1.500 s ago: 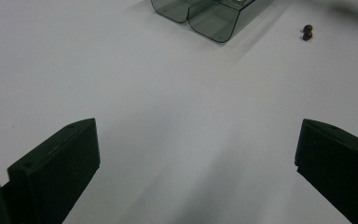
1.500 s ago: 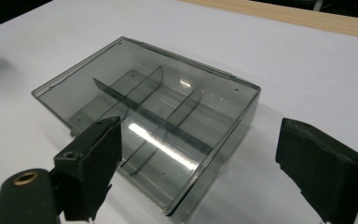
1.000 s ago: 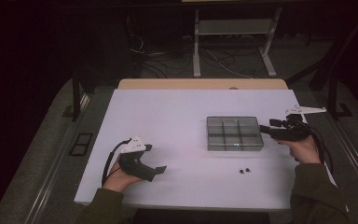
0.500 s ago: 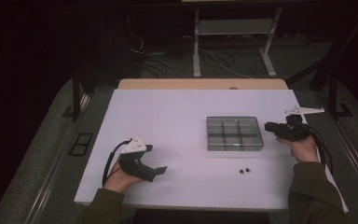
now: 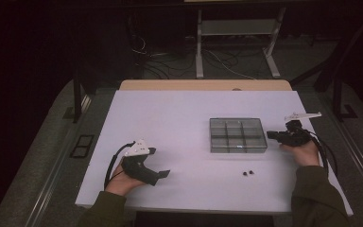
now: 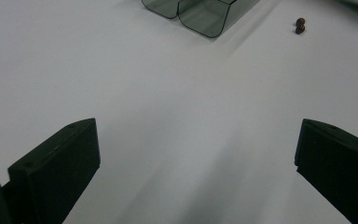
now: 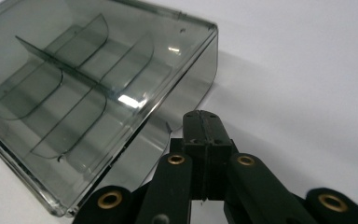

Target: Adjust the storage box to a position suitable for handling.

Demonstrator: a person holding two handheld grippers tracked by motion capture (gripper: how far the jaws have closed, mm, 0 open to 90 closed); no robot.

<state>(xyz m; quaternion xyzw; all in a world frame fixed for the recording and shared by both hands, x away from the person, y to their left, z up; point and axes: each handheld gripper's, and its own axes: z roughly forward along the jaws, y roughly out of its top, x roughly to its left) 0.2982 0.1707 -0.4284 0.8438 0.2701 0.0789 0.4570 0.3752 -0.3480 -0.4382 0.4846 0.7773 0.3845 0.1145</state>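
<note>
Our right hand-held gripper (image 7: 204, 122), jaws just pressed together on nothing, sits beside the smoky compartment box (image 7: 88, 93); our left hand-held gripper (image 6: 196, 158) stays spread above the table (image 6: 168, 116).

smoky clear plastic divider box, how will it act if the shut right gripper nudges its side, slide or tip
The smoky clear plastic divider box is low, wide and flat on the white table, so it would probably slide, not tip. Its thin see-through walls and bare compartments suggest it is light and stiff, likely skating easily. The shut right gripper is near one corner, so a push there may spin it.
</note>
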